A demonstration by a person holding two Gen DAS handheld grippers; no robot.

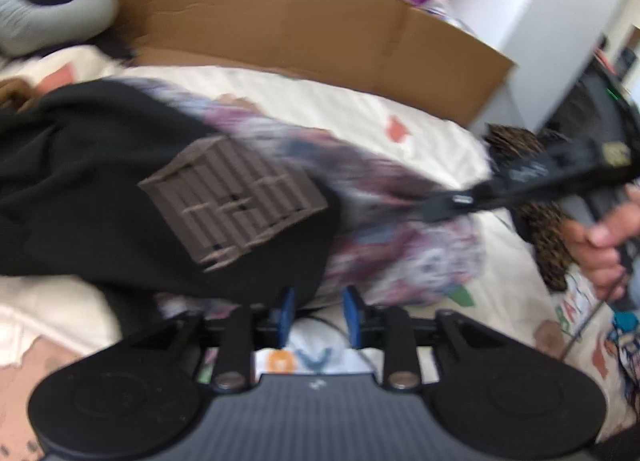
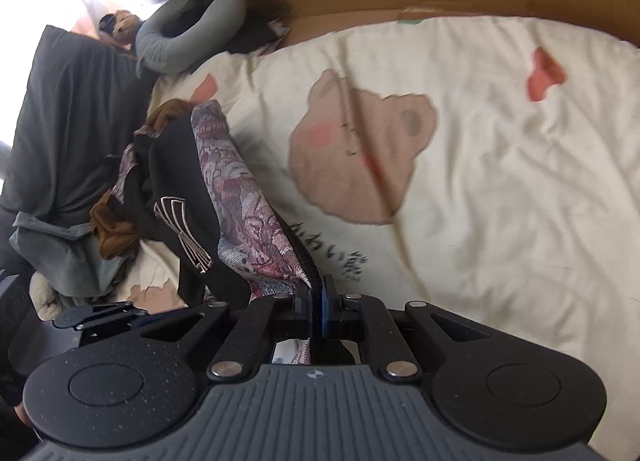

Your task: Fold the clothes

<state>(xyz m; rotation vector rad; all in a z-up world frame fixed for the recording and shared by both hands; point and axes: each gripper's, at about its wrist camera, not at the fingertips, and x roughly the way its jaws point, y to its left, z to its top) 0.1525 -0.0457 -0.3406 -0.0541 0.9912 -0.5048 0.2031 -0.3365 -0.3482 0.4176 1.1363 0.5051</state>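
A black garment [image 1: 100, 181] with a purple flowered side [image 1: 400, 229] and a brown striped patch [image 1: 232, 197] lies stretched over the cream bed sheet [image 1: 360, 109]. My left gripper [image 1: 319, 315] hovers at the garment's near edge, its blue pads apart and only sheet showing between them. In the right wrist view my right gripper [image 2: 316, 309] is shut on the garment's [image 2: 248, 221] corner, with flowered and black cloth pinched between the pads. From the left wrist view, the right gripper [image 1: 438, 208] reaches in from the right, held by a hand [image 1: 600, 249].
A long cardboard wall [image 1: 300, 21] borders the far side of the bed. A grey neck pillow [image 2: 188, 37], a dark grey garment [image 2: 72, 121], a brown cloth [image 2: 114, 233] and a grey-blue cloth [image 2: 60, 257] lie at the left. The bear-printed sheet [image 2: 500, 181] spreads to the right.
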